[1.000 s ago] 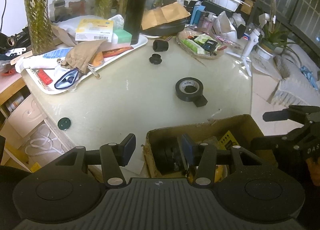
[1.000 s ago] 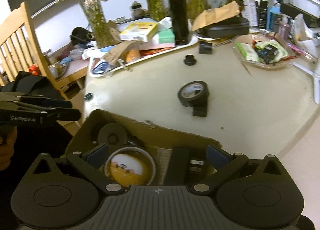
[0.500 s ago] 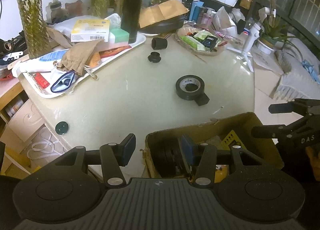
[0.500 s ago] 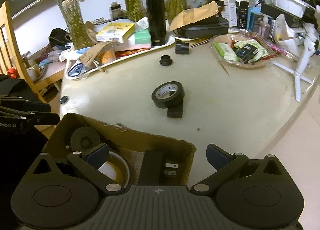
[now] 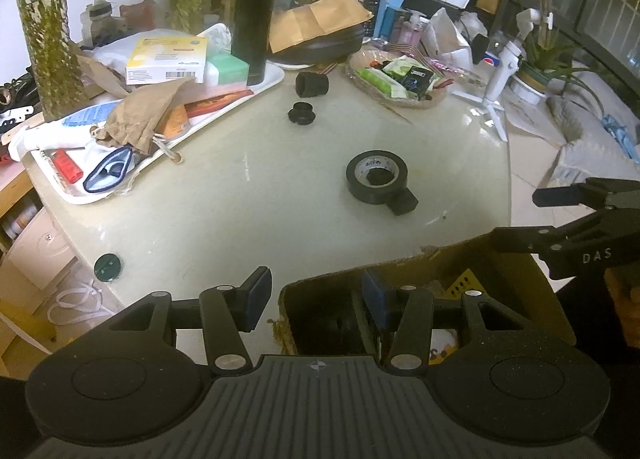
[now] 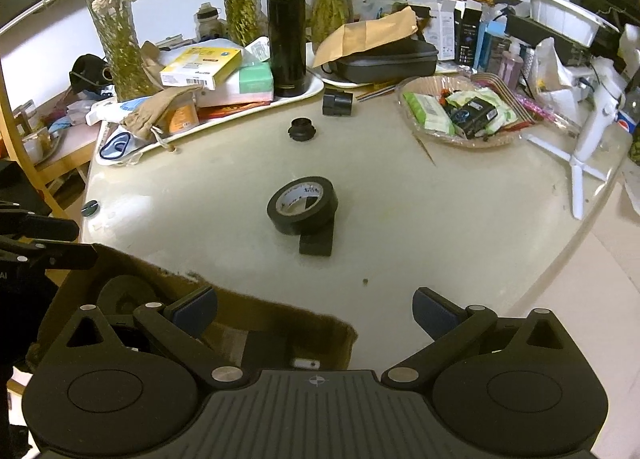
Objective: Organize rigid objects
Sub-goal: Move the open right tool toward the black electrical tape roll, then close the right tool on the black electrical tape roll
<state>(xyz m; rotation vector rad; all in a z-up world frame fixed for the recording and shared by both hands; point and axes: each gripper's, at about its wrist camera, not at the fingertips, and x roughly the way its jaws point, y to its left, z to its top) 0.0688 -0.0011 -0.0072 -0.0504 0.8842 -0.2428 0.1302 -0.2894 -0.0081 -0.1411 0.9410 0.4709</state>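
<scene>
A roll of black tape [image 5: 376, 181] lies flat near the middle of the pale desk [image 5: 248, 195], with a small black block [image 5: 404, 203] touching its near side and partly tucked under it. Nearer than the tape, at the desk's near edge, stands an open cardboard box [image 5: 436, 259] holding dark round items and something yellow. Beyond the tape lie a small black cap [image 5: 302, 113] and, farther still, a short black cylinder [image 5: 312, 84]. A white tray [image 5: 80, 195] heaped with boxes and a paper bag sits to the tape's far left, a black flask [image 5: 254, 11] standing on its far end; a shallow basket of packets [image 5: 396, 97] is to the tape's far right. The left gripper [image 5: 316, 295] hovers at the box's left wall, one finger outside and one inside, jaws partly apart and holding nothing. The right gripper [image 6: 314, 309] hangs over the box's right corner, jaws spread wide and empty.
</scene>
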